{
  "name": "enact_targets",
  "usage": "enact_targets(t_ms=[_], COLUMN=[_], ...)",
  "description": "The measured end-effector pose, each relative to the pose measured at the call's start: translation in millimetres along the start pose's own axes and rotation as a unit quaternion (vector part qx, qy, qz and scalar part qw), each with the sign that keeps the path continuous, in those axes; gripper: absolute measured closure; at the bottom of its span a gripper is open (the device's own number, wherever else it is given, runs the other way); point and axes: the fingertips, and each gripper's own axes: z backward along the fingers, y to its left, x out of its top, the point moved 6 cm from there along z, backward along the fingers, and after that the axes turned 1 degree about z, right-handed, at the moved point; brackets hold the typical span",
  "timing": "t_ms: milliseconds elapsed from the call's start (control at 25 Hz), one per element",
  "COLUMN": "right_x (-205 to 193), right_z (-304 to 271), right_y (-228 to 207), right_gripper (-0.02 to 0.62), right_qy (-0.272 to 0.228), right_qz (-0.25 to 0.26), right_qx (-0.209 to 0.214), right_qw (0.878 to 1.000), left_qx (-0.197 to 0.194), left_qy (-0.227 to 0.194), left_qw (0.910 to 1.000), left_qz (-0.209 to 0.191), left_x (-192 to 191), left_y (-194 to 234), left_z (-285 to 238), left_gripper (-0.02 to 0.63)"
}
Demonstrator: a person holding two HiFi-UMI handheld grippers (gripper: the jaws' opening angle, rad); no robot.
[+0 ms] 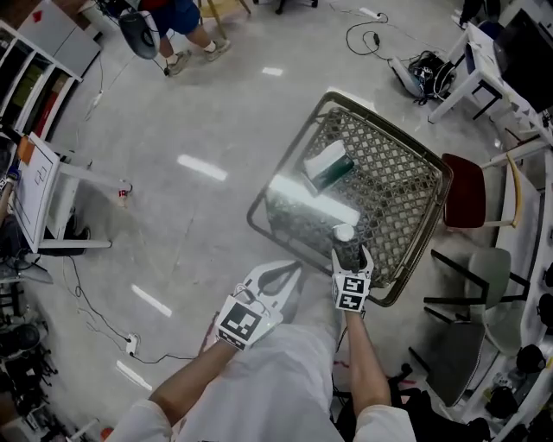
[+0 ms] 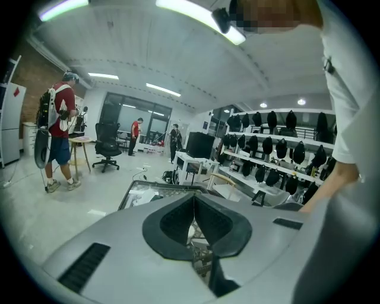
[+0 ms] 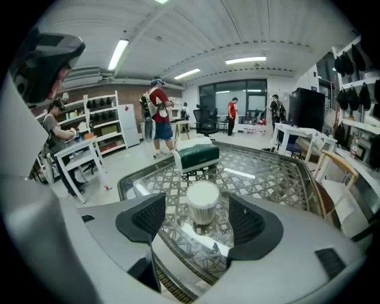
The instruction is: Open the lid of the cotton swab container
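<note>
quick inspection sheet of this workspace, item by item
surface: glass-topped wicker table, with glare patches on the glass
job's things: cotton swab container upright near the table's near edge, white lid on
clutter: green and white box further back on the table
claws: left claw shut and empty, just short of the near edge; right claw open, one jaw on either side of the container, pads not touching it
cables: black cable looped on the floor beyond the table; power strip with a lead at the left
surroundings: red chair beside the table; person standing further off
</note>
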Motion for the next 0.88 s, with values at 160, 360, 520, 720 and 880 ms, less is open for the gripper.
enact_targets(t_ms=[160, 360, 520, 720, 880], right_x=[-11.8, -23.4, -28.5, -34.8, -38.0], right_z=[-24.8, -48.6, -61.9, -76.9, -81.5], right_y=[-1.9, -0.7, -6.1, -9.6, -15.3], right_gripper=[0.291, 0.291, 0.291, 0.293, 0.295], right_qy=[0.021, 0.046, 0.055, 0.070, 0.074], right_qz=[-0.017, -0.025, -0.040, -0.039, -0.049], right_qx=[-0.005, -0.016, -0.024, -0.012, -0.003], right_qw=[1.000, 0.998, 0.997, 0.997, 0.996], left_qx=[0.002, -0.010, -0.001, 0.018, 0.024], left_qy=[0.008, 0.007, 0.014, 0.025, 0.028], left_qw=[1.0000, 0.9999, 0.9999, 0.9995, 0.9993], left_qz=[0.001, 0.009, 0.004, 0.007, 0.009], left_x=[-5.1, -9.0, -11.9, -19.2, -18.5], left_y=[1.7, 1.9, 3.4, 9.8, 9.7], left_z=[-1.7, -0.5, 0.5, -3.6, -6.6], left_gripper=[0.602, 0.603, 0.602, 0.601, 0.603])
